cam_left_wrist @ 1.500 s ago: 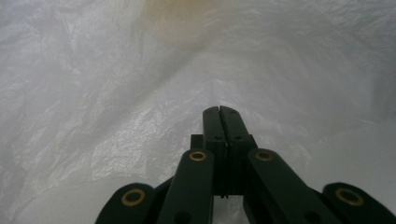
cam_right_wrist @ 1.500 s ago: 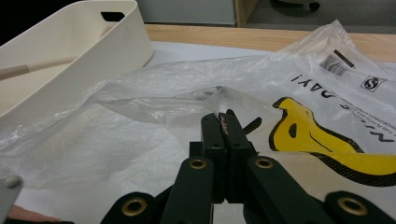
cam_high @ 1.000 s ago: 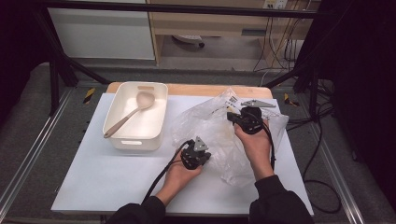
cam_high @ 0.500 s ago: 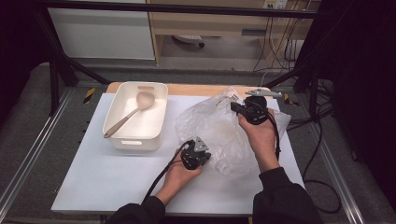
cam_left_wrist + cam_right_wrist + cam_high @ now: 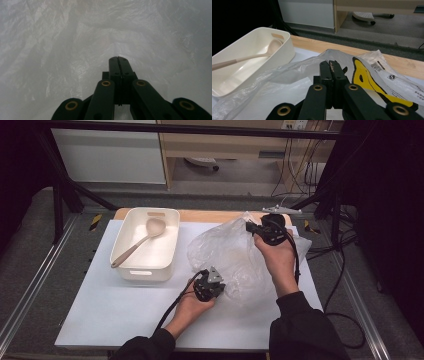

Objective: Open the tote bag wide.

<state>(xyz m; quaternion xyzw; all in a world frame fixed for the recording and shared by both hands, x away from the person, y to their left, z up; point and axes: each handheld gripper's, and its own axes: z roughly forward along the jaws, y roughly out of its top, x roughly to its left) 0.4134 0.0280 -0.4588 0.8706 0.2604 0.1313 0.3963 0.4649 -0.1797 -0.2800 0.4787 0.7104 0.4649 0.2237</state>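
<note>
Two hand-held black grippers work a crumpled clear plastic bag (image 5: 235, 260) lying right of centre in the high view, on a white table (image 5: 115, 315). The left gripper (image 5: 216, 289), at lower centre, has its jaws fully closed and seems to pinch the bag's near edge; in the left gripper view, film fills the frame behind the shut tips. The right gripper (image 5: 252, 227), at upper right, is also fully closed, gripping the bag's far rim, which drapes over its tips in the right gripper view. A yellow and black flat object (image 5: 364, 75) lies under the film just right of those jaws.

Likely the bag's mouth is being pulled apart; holding the lower edge steady while the far rim lifts gently should avoid tearing the film.

A cream rectangular plastic bin (image 5: 170, 222) holding a beige long-handled spoon (image 5: 136, 246) sits at centre left, near the bag. Open tabletop lies at lower left; the table's right edge is close to the right forearm.
</note>
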